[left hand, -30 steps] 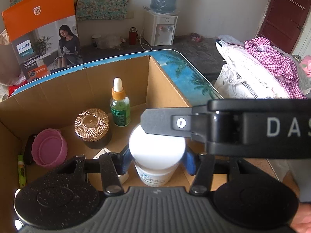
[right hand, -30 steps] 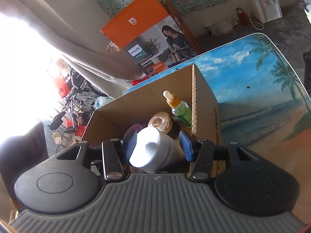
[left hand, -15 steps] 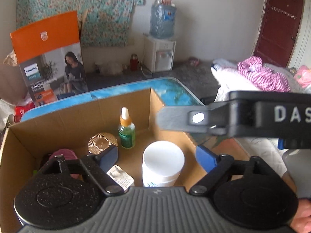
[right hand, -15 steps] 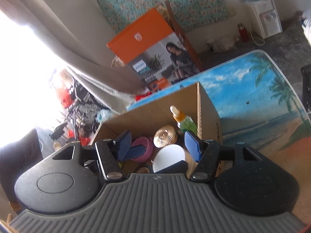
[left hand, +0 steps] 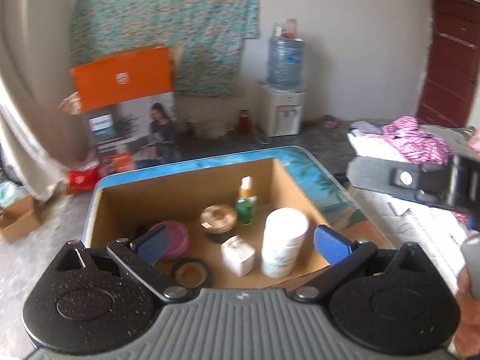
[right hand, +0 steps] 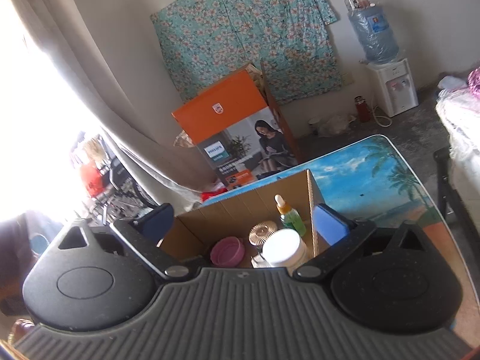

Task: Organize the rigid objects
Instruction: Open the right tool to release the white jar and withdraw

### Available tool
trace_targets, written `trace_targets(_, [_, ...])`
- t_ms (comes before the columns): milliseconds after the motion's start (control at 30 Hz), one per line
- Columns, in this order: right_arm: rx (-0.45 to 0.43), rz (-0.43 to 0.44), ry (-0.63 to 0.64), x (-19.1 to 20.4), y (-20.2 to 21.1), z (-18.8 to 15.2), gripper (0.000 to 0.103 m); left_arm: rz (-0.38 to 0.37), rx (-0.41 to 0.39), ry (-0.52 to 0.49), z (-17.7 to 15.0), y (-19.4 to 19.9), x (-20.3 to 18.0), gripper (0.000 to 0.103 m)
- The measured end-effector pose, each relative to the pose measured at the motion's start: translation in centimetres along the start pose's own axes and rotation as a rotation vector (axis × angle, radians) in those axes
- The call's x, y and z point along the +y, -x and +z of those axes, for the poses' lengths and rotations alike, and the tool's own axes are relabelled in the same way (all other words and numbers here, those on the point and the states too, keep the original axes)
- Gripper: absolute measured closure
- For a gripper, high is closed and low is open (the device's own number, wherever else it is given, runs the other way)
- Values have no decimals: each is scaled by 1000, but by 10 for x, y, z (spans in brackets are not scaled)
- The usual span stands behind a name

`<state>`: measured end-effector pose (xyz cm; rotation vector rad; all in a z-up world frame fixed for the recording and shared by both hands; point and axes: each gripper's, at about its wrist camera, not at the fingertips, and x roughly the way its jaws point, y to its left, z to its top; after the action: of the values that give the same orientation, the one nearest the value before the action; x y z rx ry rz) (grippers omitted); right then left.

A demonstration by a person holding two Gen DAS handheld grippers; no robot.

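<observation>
1. The left tongs [left hand: 240, 244] have just been opening and now stand spread wide, with nothing pressed by either blue pad; the white jar shows between them only because it stands in the box below.
2. The right tongs [right hand: 244, 223] have likewise just been opening and are wide apart and empty.
3. The white jar [left hand: 283, 241] stands upright in the cardboard box [left hand: 186, 189], near its right wall, just beside a small white carton [left hand: 238, 255].
4. Also in the box: a green dropper bottle [left hand: 246, 204], a jar with a copper lid [left hand: 218, 219], a pink cup [left hand: 177, 240] and a dark ring-shaped lid [left hand: 190, 271].
5. The box sits on the beach-print surface [right hand: 375, 177], whose visible part carries nothing else.
6. Judging from this, the sorting looks largely done; whether other items wait out of view cannot be told.
</observation>
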<state>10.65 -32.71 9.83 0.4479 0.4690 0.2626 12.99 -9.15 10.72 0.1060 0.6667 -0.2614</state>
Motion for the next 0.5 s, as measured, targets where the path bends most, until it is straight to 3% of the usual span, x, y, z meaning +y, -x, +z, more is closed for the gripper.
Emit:
trace_targets(200, [-8, -147, 79, 26, 14, -16, 1, 106, -39, 0, -8, 15, 5, 0])
trace_targets(300, [-4, -209, 96, 34, 18, -21, 1, 125, -49, -33, -13, 14, 5, 0])
trace_targets(500, [16, -352, 223, 56, 13, -33, 1, 128, -21, 40, -26, 8, 23, 0])
